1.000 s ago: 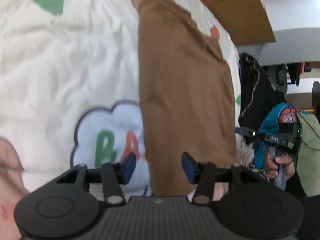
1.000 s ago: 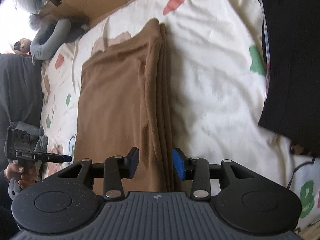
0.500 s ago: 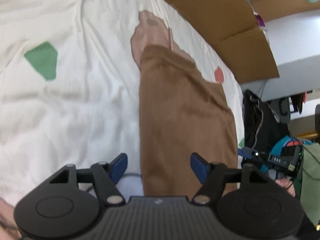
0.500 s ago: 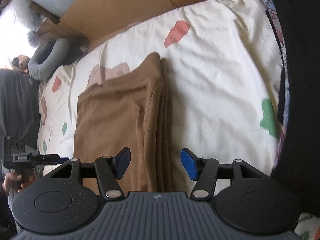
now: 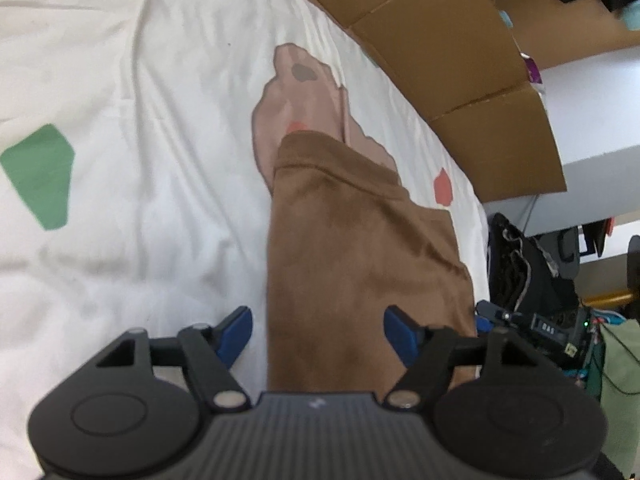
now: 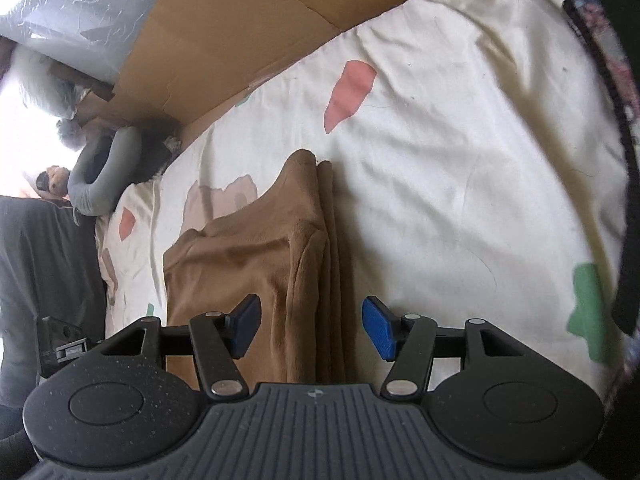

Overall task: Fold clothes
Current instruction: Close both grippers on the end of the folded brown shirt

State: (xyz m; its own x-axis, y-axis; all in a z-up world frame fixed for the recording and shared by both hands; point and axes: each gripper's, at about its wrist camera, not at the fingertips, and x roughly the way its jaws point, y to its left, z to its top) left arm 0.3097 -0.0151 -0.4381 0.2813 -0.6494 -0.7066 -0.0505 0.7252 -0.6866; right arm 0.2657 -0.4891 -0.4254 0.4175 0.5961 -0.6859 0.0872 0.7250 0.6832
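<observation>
Already the brown garment (image 5: 360,264) lay as a long narrow strip on the bedspread (image 5: 140,208), running from bottom centre of the left wrist view up to just above mid-frame, its far end over a pinkish-tan print on the spread. In the right wrist view it (image 6: 248,280) filled centre-left, w/ several stacked layers showing along its right-hand edge, so it had been folded lengthwise at least once.

Left gripper (image 5: 318,330) stood wide open w/ nothing between the blue pads; the near end of the strip sat in the gap below. Right gripper (image 6: 312,326) was likewise spread & empty, the layered edge lying under the gap between its pads. Whether either touched cloth couldn't be told. Right gripper also showed low at the right edge of the left view, just beside the strip.

Step, as a judgement: either between folds, lengthwise done & a crosswise one to come, or the piece was just set down finished. Pics fit both. If more folding remained, a grip would need to catch all layers at the near end at once, since the stacked edge looked liable to slip apart. Black clothing (image 6: 628,160) lay at right frame edge, cardboard (image 6: 248,28) along the top.
</observation>
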